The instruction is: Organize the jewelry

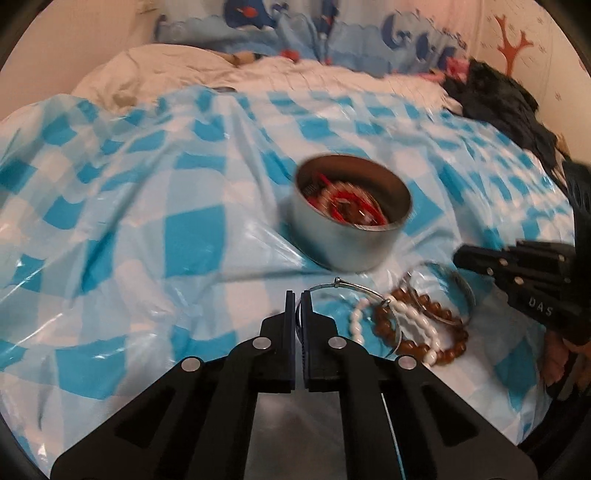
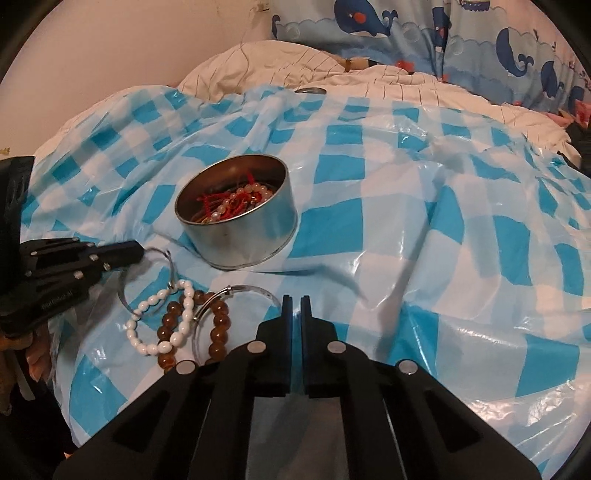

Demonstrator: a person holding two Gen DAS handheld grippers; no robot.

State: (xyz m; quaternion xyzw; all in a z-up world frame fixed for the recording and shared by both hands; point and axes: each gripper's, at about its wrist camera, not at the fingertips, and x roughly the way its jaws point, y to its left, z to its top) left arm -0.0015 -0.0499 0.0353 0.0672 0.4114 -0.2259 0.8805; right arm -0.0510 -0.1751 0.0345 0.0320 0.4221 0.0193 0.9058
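Left gripper point(image 1: 299, 295), jaws nearly together, pinches the near arc of a thin silver bangle point(image 1: 334, 284) whose far side runs under the bead pile. Right gripper point(image 2: 295, 301), jaws also nearly together; its own view shows another silver bangle point(image 2: 245, 288) ending at the fingertips, and whether the pads clamp that wire cannot be made out. A white bead bracelet point(image 2: 162, 325) and a brown bead bracelet point(image 2: 218, 325) overlap between the two grippers, the brown one partly cut off by the right gripper's body. Both lie near the front edge of the blue-and-white checked plastic sheet point(image 2: 406, 221), which covers a bed. Behind them stands a round metal tin point(image 2: 236, 218), open, holding red cords and pale beads in a tangle that is blurred in the left view. A whale-print fabric point(image 2: 406, 33) and dark clothing point(image 1: 506, 107) border the sheet's far edge.
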